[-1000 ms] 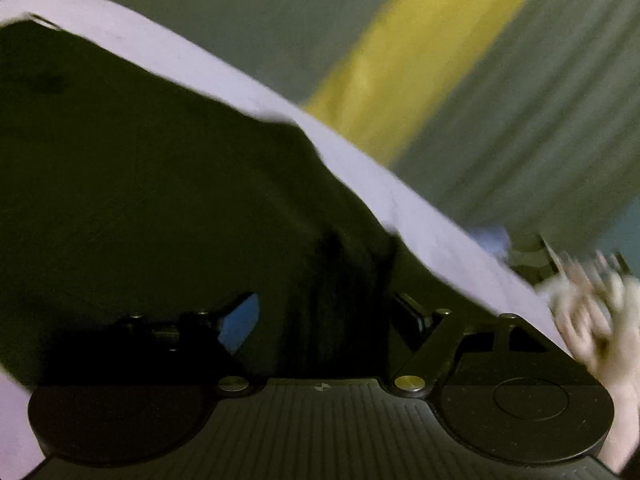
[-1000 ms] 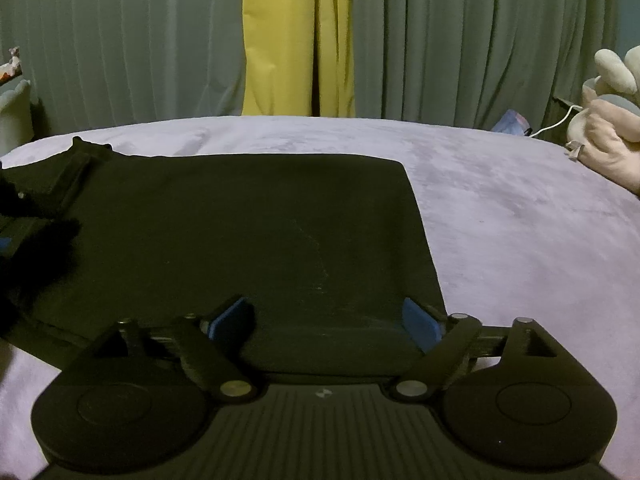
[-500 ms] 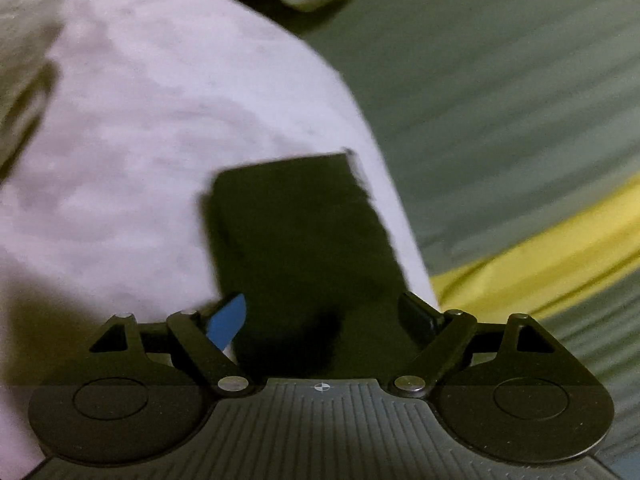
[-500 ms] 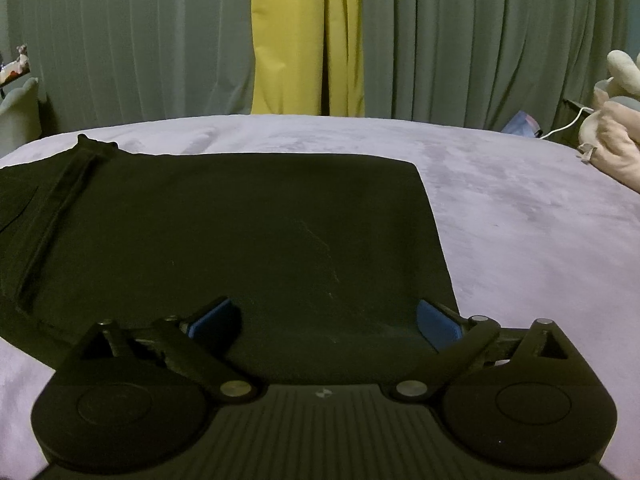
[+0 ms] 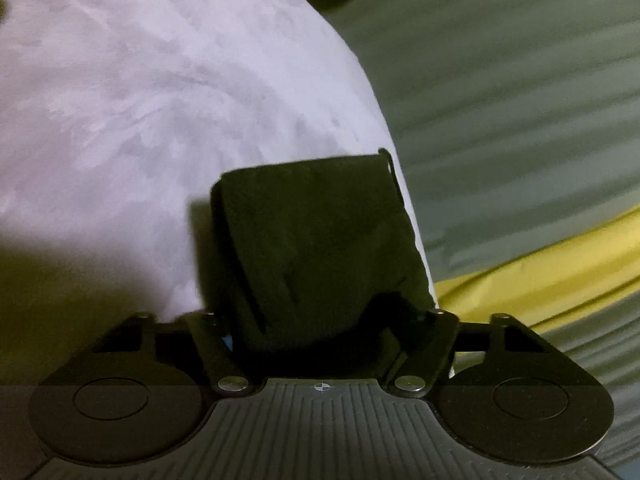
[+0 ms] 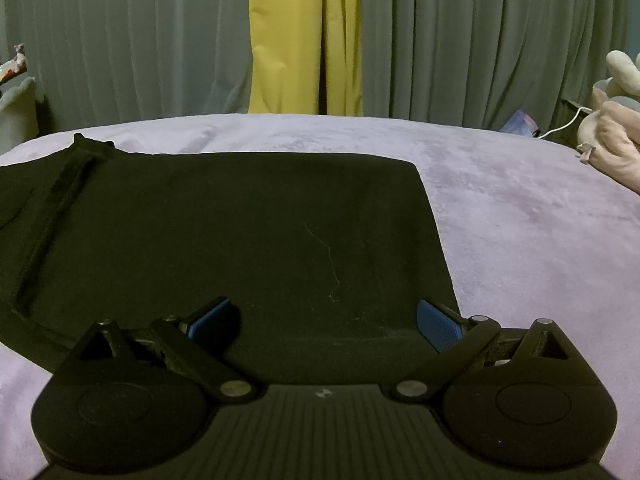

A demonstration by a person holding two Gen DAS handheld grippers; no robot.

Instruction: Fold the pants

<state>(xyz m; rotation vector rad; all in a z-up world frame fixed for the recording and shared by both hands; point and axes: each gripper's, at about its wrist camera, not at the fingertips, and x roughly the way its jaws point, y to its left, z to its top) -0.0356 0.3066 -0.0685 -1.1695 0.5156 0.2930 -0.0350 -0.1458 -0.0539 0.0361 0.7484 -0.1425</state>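
Observation:
The black pants lie folded flat on the lilac bed cover, waistband at the far left. My right gripper is open, its blue pads spread over the near edge of the cloth, holding nothing. In the left wrist view the camera is rolled sideways. The black pants run forward from between my left gripper's fingers. Cloth fills the gap and hides the pads, so I cannot tell whether the jaws grip it.
Grey-green curtains with a yellow strip hang behind the bed. Plush toys and a white cable lie at the right edge of the bed. A pale cushion sits at the far left.
The left gripper swung and rolled over the second, from a close view of the cloth to a sideways view along it. The right gripper opened a little wider and stayed in place.

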